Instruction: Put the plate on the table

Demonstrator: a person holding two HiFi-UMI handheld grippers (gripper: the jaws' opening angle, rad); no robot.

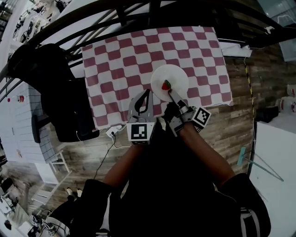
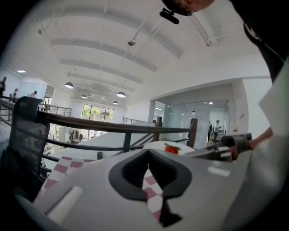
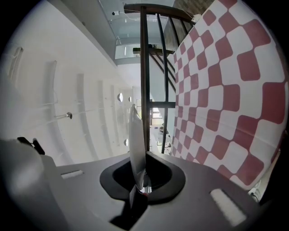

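Your right gripper (image 1: pixel 172 97) is clenched on the near rim of the round white plate (image 1: pixel 175 75), its jaws pressed on the rim from both sides. The plate sits level over the near right part of the table's red-and-white checked cloth (image 1: pixel 120 65). In the right gripper view, open space shows between plate and cloth. A red strawberry with a green top (image 1: pixel 166 85) lies on the plate, on the side nearer the cloth's near edge. Your left gripper (image 1: pixel 148 91) is just left of the plate, over the cloth's near edge. Its fingertips meet and grasp nothing. A black railing (image 1: pixel 138 11) runs beyond the cloth's far edge.
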